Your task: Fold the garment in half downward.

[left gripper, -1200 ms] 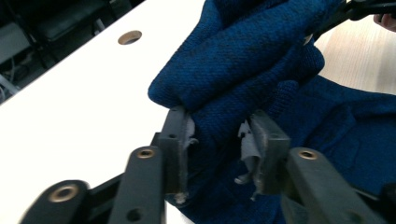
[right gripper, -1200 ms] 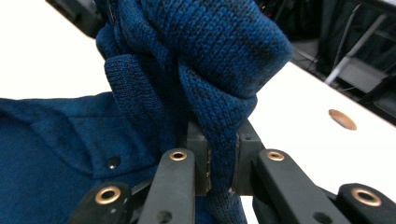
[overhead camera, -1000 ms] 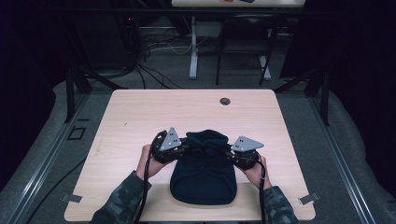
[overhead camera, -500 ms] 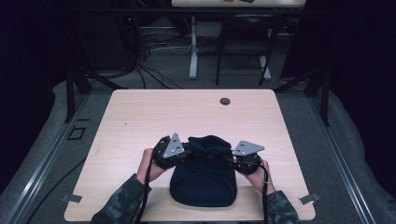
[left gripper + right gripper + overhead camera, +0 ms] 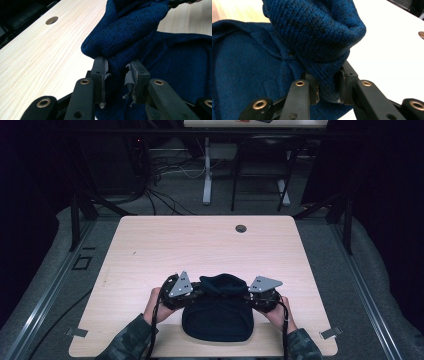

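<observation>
A dark blue knitted garment (image 5: 217, 320) lies on the near middle of the light wooden table (image 5: 200, 245), its far edge lifted into a thick fold (image 5: 222, 282). My left gripper (image 5: 201, 291) is shut on the fold's left end, and the knit (image 5: 130, 30) bunches between its pads (image 5: 100, 72). My right gripper (image 5: 246, 296) is shut on the right end. Its jaws have just been opening slightly, but the knit (image 5: 312, 32) stays pinched between them (image 5: 327, 86). A hand holds each gripper from the near edge.
A round cable hole (image 5: 241, 228) sits near the table's far edge, and shows again in the left gripper view (image 5: 51, 20). Bare tabletop stretches beyond the garment and to both sides. Dark floor, cables and another table's legs (image 5: 206, 170) lie behind.
Both grippers have come a little toward the near edge, the left one more, bringing the lifted fold with them over the rest of the garment.
</observation>
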{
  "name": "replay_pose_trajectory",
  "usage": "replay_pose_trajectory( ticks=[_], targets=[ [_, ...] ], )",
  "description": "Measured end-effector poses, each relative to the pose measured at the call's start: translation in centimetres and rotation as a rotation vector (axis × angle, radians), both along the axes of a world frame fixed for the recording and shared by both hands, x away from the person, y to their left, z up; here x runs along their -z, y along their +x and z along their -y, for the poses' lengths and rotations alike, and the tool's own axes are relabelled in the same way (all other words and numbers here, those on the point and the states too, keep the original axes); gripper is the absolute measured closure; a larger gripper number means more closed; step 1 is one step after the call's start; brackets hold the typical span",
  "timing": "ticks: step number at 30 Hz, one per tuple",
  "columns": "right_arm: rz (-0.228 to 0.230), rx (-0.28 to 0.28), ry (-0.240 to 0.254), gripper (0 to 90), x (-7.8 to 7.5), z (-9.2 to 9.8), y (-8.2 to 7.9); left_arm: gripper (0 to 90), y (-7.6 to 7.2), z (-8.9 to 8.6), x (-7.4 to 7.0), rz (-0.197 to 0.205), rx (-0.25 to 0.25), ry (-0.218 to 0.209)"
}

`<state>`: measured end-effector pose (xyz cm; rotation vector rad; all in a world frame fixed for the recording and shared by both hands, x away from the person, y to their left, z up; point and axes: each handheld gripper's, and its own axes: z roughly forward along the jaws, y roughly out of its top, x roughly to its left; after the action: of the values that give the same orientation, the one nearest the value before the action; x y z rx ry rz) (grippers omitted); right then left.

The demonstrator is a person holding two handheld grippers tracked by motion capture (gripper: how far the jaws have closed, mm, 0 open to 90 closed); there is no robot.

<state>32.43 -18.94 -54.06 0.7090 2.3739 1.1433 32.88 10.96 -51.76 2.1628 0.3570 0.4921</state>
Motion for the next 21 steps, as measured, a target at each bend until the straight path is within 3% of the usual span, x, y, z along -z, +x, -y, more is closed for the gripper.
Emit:
replay_pose_trajectory(
  ticks=[13,21],
  targets=[
    [-0.021,-0.018,-0.021,74.5,0.6,0.0,-0.8,69.9,-1.0,-0.3,1.0,0.000,0.019,0.002],
    [-0.046,-0.038,-0.054,72.6,1.3,-0.3,-1.4,69.5,-1.3,-0.5,1.9,-0.058,0.034,0.020]
  ],
)
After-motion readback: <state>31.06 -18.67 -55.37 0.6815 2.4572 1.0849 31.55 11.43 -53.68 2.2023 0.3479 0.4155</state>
